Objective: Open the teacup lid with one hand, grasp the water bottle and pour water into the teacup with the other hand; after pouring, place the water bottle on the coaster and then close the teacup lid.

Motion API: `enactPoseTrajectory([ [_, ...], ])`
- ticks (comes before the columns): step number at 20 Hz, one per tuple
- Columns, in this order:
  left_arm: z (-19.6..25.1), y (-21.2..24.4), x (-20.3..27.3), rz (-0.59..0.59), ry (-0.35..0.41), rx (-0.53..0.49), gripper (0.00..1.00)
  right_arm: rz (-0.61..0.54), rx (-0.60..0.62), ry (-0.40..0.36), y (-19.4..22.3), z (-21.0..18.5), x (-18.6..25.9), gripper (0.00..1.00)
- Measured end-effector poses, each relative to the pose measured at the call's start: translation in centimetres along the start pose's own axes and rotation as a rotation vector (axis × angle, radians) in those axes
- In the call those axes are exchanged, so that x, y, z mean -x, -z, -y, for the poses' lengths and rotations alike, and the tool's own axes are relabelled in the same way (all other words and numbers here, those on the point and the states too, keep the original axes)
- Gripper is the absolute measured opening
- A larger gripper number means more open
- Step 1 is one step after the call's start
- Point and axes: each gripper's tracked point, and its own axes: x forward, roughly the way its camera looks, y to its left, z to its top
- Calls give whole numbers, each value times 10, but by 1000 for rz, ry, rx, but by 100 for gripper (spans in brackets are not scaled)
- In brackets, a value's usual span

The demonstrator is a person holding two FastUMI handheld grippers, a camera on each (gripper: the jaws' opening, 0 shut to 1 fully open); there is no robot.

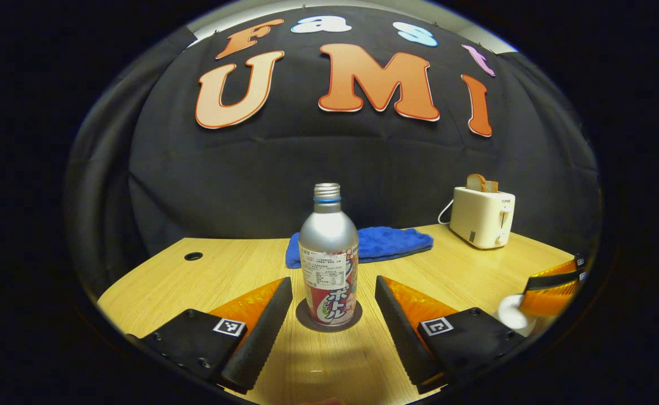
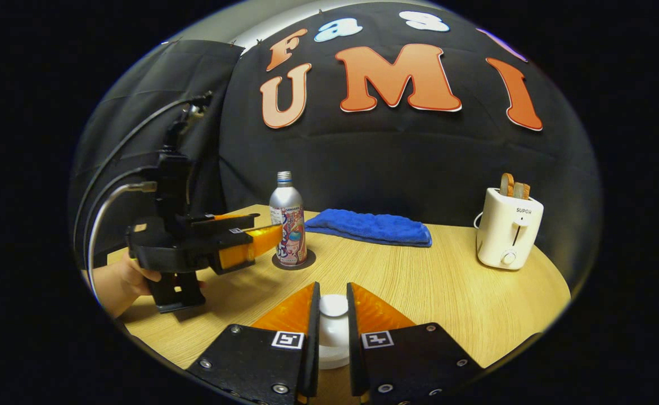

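fingers of the left gripper point(image 1: 333, 315) stand spread wide on either side of the silver aluminium water bottle with a red printed label point(image 1: 329, 259), touching neither flank, and the bottle stands upright on the dark round coaster point(image 1: 306, 322). the right gripper point(image 2: 333, 315) is clamped on the knob of the white round teacup lid point(image 2: 333, 332). my worry: closing off-centre could shove or tip the tall bottle, and lifting the lid crookedly could drag the cup beneath.
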Motion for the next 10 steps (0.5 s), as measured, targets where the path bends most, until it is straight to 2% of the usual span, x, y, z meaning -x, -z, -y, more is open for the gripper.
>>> enactPoseTrajectory([
  [1,0,-7,10,19,-1,0,98,-4,6,-1,1,-3,0,23],
  [10,-5,-40,63,107,-43,-25,97,-39,20,8,17,-7,-1,25],
])
